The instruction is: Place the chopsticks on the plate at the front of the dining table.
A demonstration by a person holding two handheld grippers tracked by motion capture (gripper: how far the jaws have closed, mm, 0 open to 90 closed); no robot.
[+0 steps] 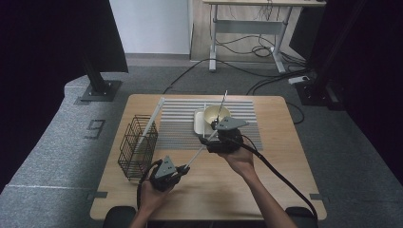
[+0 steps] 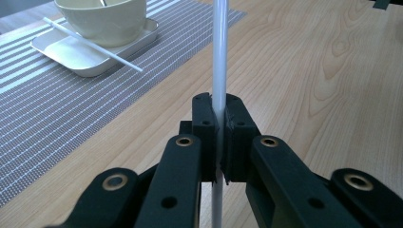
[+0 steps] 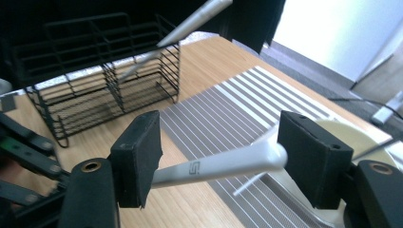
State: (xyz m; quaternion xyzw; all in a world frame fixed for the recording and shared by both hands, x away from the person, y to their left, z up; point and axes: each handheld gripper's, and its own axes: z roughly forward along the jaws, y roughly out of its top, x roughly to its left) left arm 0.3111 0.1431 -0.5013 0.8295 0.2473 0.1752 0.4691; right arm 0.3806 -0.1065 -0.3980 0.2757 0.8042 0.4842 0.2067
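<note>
My left gripper (image 1: 183, 168) (image 2: 221, 118) is near the table's front, shut on the thin stem of a long white utensil (image 1: 197, 154) (image 2: 219, 57). The utensil slants up and right to my right gripper (image 1: 210, 139) (image 3: 221, 156). That gripper's jaws stand open. The utensil's wider end (image 3: 223, 164) crosses the gap between them, and its tip reaches close to the right pad. A cream bowl (image 1: 216, 114) (image 2: 102, 21) sits in a white tray (image 1: 198, 124) (image 2: 71, 54) just behind the right gripper.
At the left a black wire basket (image 1: 138, 147) (image 3: 95, 90) stands with a white utensil (image 1: 152, 118) (image 3: 190, 21) leaning out of it. The tray rests on a striped placemat (image 1: 180, 123). A thin white stick (image 2: 90, 45) lies across the tray, and another utensil (image 1: 222, 104) stands in the bowl.
</note>
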